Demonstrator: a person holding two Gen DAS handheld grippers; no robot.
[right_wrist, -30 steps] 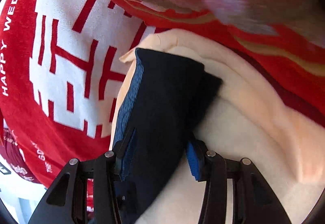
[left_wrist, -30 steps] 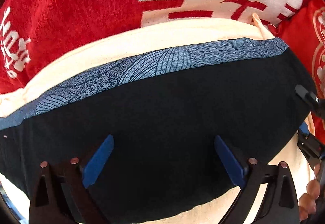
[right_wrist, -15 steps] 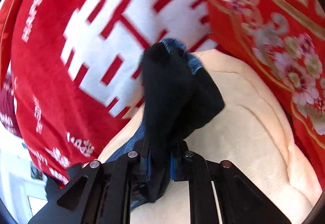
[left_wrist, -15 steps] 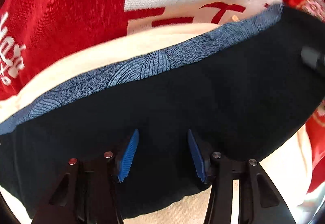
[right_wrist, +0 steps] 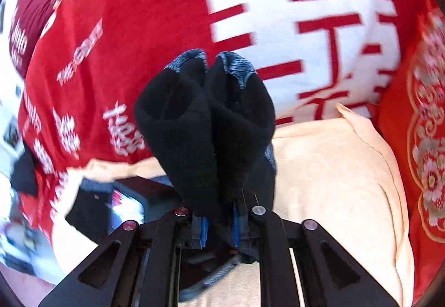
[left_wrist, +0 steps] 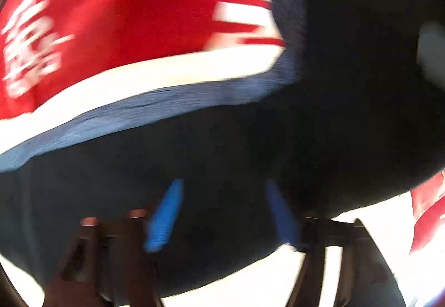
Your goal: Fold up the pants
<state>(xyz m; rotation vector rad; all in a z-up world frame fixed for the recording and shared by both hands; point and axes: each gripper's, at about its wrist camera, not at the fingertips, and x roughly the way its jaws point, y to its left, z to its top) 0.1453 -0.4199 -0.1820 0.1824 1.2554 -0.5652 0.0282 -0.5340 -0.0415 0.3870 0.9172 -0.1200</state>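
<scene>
The pants [left_wrist: 222, 145] are black with a blue-grey patterned side band [left_wrist: 144, 109]. They lie on a cream blanket [left_wrist: 155, 76]; the left wrist view is blurred. My left gripper [left_wrist: 222, 212] hovers over the black cloth with its blue pads [left_wrist: 164, 218] apart. My right gripper [right_wrist: 219, 226] is shut on a bunched end of the pants [right_wrist: 205, 117] and holds it lifted above the cream blanket [right_wrist: 328, 167]. That lifted end rises at the right of the left wrist view [left_wrist: 347, 28].
A red bedspread with large white characters [right_wrist: 167, 14] lies beyond the blanket. A red floral embroidered cushion [right_wrist: 425, 126] is at the right. The left hand-held gripper's body with a small screen [right_wrist: 128, 204] shows at the lower left of the right wrist view.
My right gripper shut on the pants' end and lifted it up and leftward. My left gripper narrowed, then widened a little, and moved; its view is now blurred.
</scene>
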